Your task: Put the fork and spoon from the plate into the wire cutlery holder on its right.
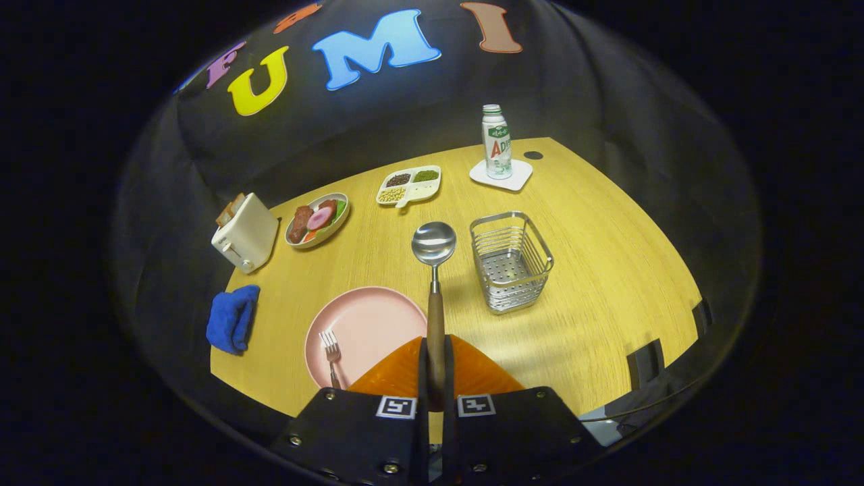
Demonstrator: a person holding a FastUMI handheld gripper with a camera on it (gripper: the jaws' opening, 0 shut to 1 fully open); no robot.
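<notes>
I see my gripper (435, 378) squeezing the spoon (434, 270) by its smooth brown wood handle; the bowl is shiny metal, like a mirror. The cutlery holder (511, 262) is shiny metal wire. The table (607, 270) looks like pale wood with fine lines. The pink plate (368, 324) looks smooth and dull, the fork (331, 354) is shiny metal, and the blue cloth (231, 318) looks soft and fuzzy

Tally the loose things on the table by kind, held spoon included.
Cutlery: 2, the spoon clamped in the tool and the fork
Plates and dishes: 3
Wire holder: 1
Toaster: 1
Bottle: 1
Coaster: 1
Blue cloth: 1
Total: 10
</notes>
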